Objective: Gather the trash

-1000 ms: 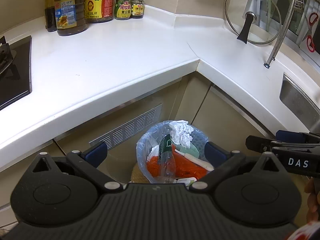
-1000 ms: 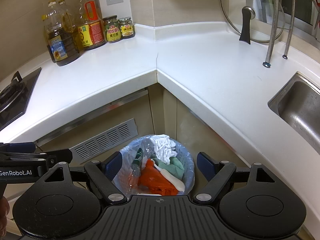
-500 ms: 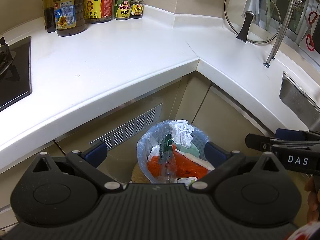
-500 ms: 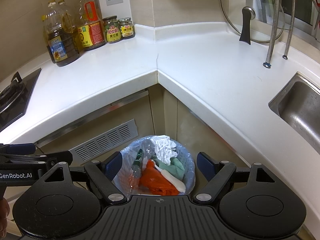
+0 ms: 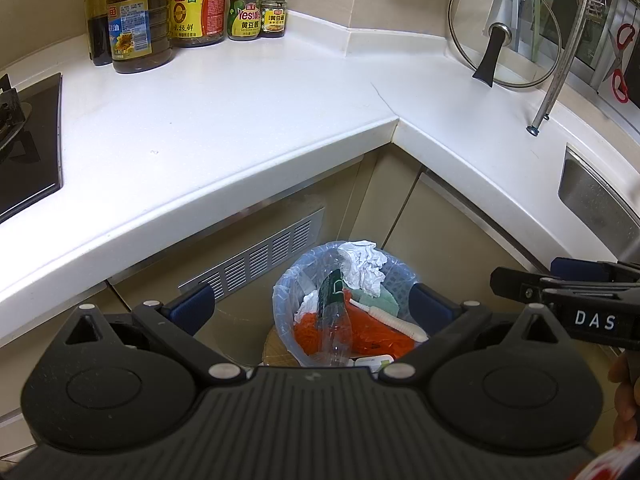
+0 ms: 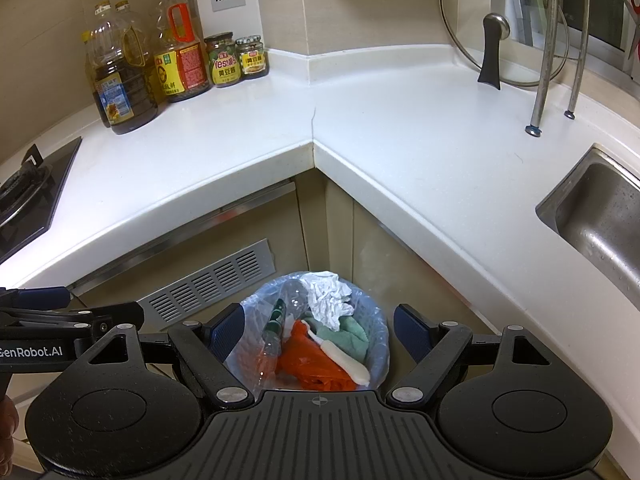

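A bin lined with a clear bag (image 5: 285,292) (image 6: 380,344) stands on the floor under the counter corner. It holds crumpled white paper (image 5: 366,266) (image 6: 326,296), a clear plastic bottle (image 5: 334,320) (image 6: 274,334), orange plastic (image 5: 368,338) (image 6: 316,366), a green cloth (image 6: 352,336) and a white tube (image 5: 394,320) (image 6: 344,358). My left gripper (image 5: 312,308) hangs open above the bin with nothing between its blue pads. My right gripper (image 6: 316,330) is open and empty above the same bin. Each gripper shows at the edge of the other's view.
The white L-shaped counter (image 5: 224,120) (image 6: 420,152) carries oil bottles (image 5: 136,28) (image 6: 120,80) and jars (image 5: 245,12) at the back left. A black hob (image 5: 28,144) lies left, a steel sink (image 6: 600,216) right. A glass lid (image 5: 504,32) leans by rack legs (image 6: 540,80).
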{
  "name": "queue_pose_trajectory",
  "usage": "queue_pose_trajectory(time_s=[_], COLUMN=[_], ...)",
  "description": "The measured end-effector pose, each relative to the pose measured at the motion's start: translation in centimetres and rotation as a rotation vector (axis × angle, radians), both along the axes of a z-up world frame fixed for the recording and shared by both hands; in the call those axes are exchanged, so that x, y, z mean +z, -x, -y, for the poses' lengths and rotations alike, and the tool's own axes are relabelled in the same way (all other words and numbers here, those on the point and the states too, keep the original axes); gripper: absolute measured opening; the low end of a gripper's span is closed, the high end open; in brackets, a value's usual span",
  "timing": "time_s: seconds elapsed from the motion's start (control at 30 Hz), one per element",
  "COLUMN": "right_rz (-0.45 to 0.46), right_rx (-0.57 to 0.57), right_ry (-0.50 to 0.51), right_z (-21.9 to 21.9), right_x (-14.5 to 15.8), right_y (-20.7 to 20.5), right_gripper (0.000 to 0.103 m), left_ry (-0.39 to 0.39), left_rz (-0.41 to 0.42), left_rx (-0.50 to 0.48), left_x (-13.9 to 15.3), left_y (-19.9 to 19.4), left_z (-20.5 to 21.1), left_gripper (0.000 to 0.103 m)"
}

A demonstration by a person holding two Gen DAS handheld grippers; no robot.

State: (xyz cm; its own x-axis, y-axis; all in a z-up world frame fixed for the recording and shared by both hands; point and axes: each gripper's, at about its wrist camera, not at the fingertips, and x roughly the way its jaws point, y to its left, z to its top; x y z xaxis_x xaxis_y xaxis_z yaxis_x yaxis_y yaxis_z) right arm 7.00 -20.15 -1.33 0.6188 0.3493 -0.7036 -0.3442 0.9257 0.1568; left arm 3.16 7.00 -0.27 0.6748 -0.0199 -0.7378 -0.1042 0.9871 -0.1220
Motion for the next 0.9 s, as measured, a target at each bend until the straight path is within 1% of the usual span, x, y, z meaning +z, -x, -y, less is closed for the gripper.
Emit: queue_pose_trajectory(time_s=[0.9], right_rz=[0.002], right_rx=[-0.002], right_ry=[-0.003], right_z=[0.22], right_x=[0.13], right_y=[-0.19], right_gripper=[0.082], left_ry=[0.0], left_rz=[0.0], left_rx=[-0.003], left_x=[0.08], left_y=[-0.05], left_z=[0.15], left_gripper=[0.102])
